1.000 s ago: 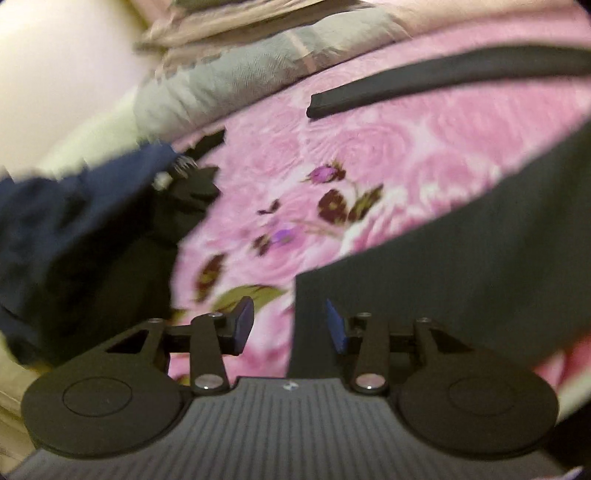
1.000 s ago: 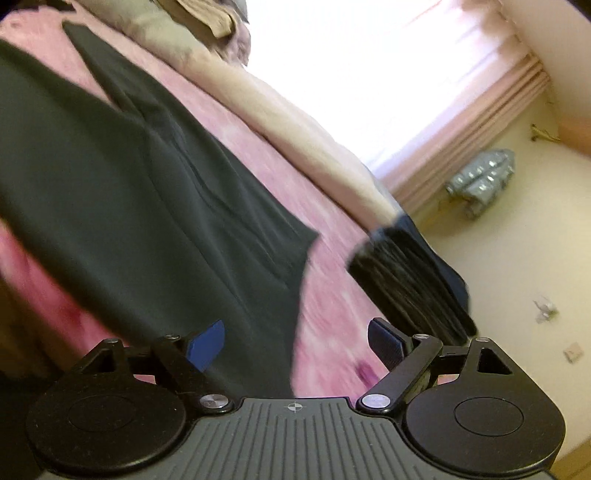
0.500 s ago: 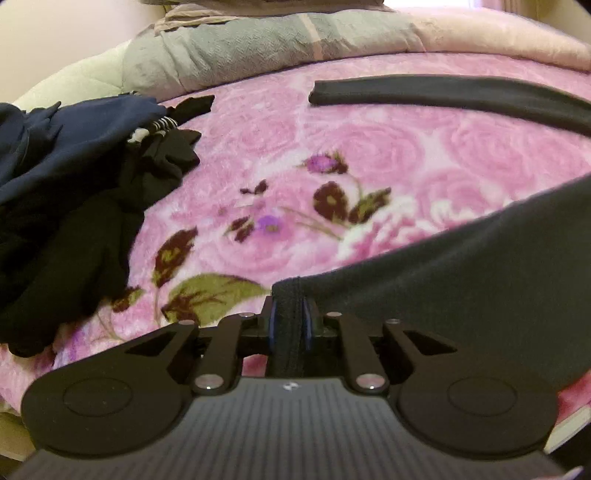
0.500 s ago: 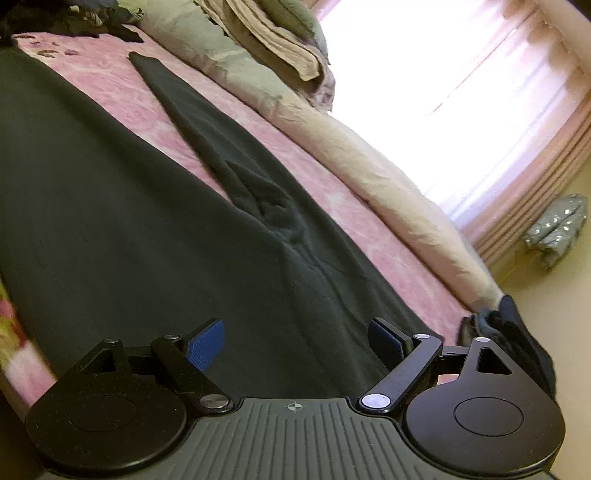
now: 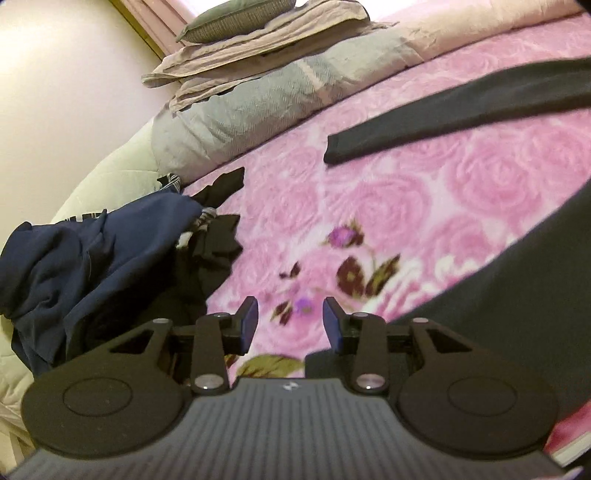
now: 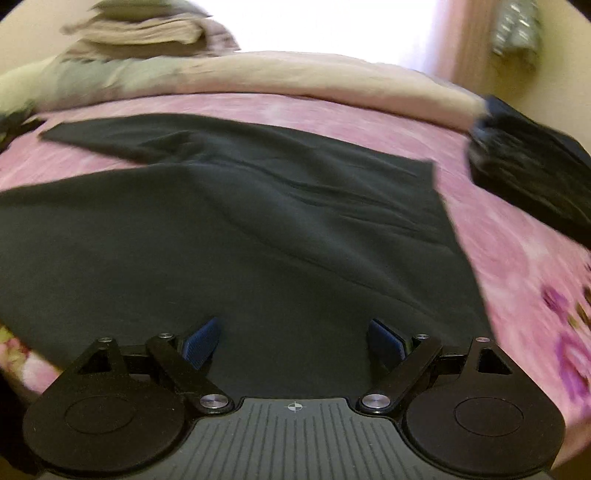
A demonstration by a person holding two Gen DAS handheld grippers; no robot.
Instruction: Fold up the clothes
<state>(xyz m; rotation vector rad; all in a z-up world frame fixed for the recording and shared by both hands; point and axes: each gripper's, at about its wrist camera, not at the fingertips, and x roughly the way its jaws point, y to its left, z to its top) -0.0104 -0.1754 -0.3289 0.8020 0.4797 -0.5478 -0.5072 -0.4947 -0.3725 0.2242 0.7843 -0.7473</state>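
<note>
The left gripper [image 5: 290, 325] is open, with a gap between its blue pads and nothing in it. It hangs over the pink blanket [image 5: 388, 206], just beside the near edge of the dark pants [image 5: 535, 295]. The right gripper [image 6: 291, 341] is open wide too. It hangs low over the middle of the pants [image 6: 221, 236] and holds nothing.

The pants lie spread out flat on the bed, with one leg [image 5: 443, 114] reaching far toward the pillows. They are not folded small. I think the job now is to take hold of an edge so one part can go over the other, but I cannot tell which fold comes next.

To do it well, each gripper should pinch only the edge of the cloth, not the blanket under it. Both should lift together and keep the cloth smooth. The edges should line up before letting go. The cloth is soft and floppy, so it may sag or bunch.

The blanket is pink with roses and looks soft. At the left side of the bed sits a messy pile of dark blue and black clothes [image 5: 92, 266]. At the far right edge lies another dark bundle [image 6: 528, 177]. Pillows [image 5: 258, 44] and a folded quilt [image 5: 258, 107] run along the far edge. Behind them a bright window [image 6: 332, 22] shines.
</note>
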